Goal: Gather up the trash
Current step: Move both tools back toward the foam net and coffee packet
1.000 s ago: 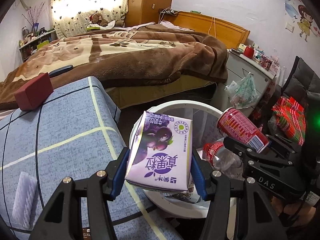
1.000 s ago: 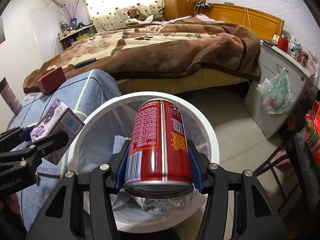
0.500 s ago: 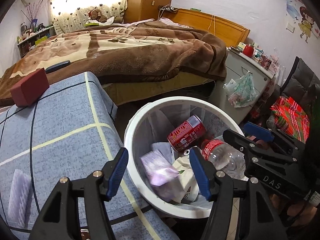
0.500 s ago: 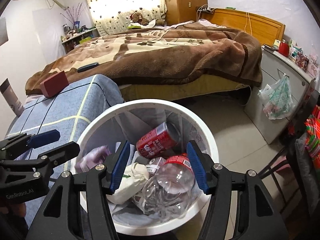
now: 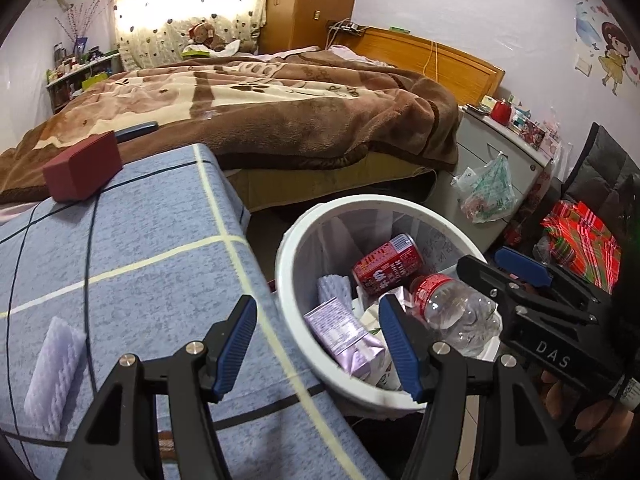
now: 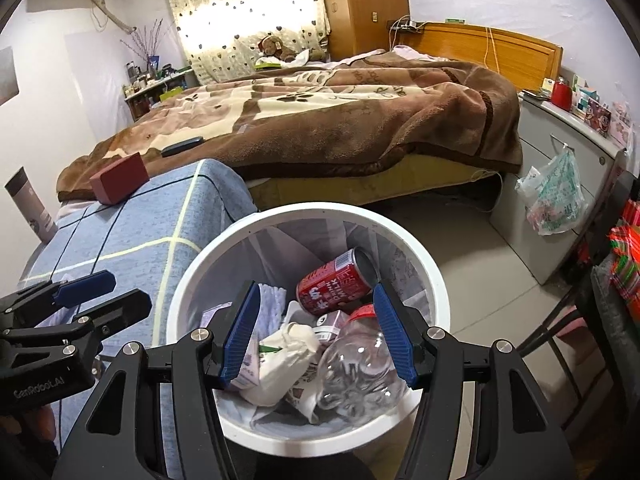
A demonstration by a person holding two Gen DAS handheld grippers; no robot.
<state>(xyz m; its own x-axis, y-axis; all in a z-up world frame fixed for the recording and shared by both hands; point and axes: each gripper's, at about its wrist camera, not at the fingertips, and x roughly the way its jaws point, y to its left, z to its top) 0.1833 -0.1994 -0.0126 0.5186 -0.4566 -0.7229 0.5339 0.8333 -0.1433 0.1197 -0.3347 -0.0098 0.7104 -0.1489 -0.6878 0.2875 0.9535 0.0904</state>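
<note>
Both pieces of trash seen clamped a second ago are now lying in the round white plastic bin (image 6: 424, 264), and both sets of jaws have just been opening, with nothing left between them. The purple drink carton (image 5: 344, 332) is seen at the lower left inside the bin in the left wrist view, tilted against the wall. The red printed drink can (image 6: 338, 286) is lying on its side near the centre of the right wrist view, on top of the other rubbish. Just beside it, a crumpled clear plastic bottle with a red cap (image 6: 356, 368) and a knotted white paper wad (image 6: 284, 356) are seen.

The left gripper (image 5: 316, 344) is released and empty; its blue pads are spread at the bottom centre of the frame, one over the blue checked cloth (image 5: 132, 248), the other over the bin's rim. The right gripper (image 6: 316, 334) is likewise released and empty, held above the bin's opening.

On the cloth, a pale lilac ribbed foam sleeve (image 5: 54, 376) is lying at the lower left, well apart from a dark red box (image 5: 82, 172) at the upper left. A brown blanket (image 5: 280, 120) is spread over the bed behind.
</note>
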